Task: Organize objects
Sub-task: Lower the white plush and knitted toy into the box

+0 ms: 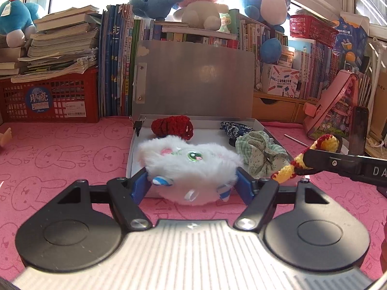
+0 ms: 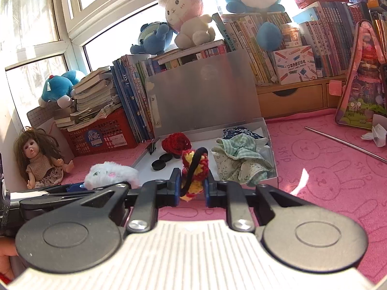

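pink rabbit-print mat (image 1: pixel 60 159) carries one open metal box (image 2: pixel 272 159) holding three cloth scrunchies and two black discs (image 2: pixel 160 163). left gripper (image 1: pixel 192 181) clamps a white fluffy plush (image 1: pixel 191 162); right gripper (image 2: pixel 192 184) pinches a red-yellow crochet band (image 2: pixel 194 166) over the box's near edge.

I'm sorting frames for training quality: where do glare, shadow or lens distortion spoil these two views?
Left wrist view: windows blown out, a purple flare beside the blue plush toy on the books, and edges bent by the fisheye. Right wrist view: overexposed window behind the pink-hooded plush rabbit, a bright sun patch on the pink rabbit-print mat, window frames bowed; centre sharp.
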A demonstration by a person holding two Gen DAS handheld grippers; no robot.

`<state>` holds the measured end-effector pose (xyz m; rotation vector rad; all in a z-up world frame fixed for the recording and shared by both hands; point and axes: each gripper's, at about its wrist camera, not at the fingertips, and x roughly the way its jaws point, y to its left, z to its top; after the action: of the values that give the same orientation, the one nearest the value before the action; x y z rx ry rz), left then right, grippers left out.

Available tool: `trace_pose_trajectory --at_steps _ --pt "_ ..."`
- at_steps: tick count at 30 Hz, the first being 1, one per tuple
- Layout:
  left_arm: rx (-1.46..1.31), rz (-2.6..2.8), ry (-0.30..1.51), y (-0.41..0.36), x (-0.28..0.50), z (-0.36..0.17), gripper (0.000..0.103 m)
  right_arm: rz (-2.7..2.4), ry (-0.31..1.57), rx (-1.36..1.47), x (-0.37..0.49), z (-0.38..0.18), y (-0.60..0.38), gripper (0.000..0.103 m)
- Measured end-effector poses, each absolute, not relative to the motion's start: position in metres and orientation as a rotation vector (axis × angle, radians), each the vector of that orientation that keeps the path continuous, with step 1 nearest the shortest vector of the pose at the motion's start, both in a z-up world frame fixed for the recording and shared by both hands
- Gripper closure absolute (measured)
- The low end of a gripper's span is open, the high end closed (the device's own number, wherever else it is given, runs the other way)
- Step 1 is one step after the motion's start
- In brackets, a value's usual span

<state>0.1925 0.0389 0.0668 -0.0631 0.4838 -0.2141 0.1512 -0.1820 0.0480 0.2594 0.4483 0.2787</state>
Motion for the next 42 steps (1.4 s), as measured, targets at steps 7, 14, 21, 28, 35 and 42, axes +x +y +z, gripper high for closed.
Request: trace_pose_trajectory --at_steps 7,14,21,28,35,42 --pt "-0.085 -0.222 0.509 0.041 0.223 0.062 0.026 0.279 0.476 0.26 0.185 0.049 -0.174 0.081" --pt "-0.087 -0.224 0.514 0.038 0.246 0.051 0.026 0.268 0.532 0.295 0.219 0.034 -0.169 0.081" --pt "-0.115 -0.206 0.556 0.038 0.265 0.036 0.026 0.236 0.573 0.295 0.232 0.016 -0.171 0.081" --pt "-0.123 -0.179 0.583 0.036 0.286 0.027 0.026 0.21 0.608 0.303 0.254 0.01 -0.172 0.081" --pt "-0.102 -0.164 0.611 0.033 0.299 0.017 0.026 0.217 0.651 0.368 0.267 -0.005 -0.178 0.081" --pt "-0.078 -0.153 0.627 0.033 0.307 0.011 0.026 0.209 0.678 0.369 0.275 -0.018 -0.179 0.081"
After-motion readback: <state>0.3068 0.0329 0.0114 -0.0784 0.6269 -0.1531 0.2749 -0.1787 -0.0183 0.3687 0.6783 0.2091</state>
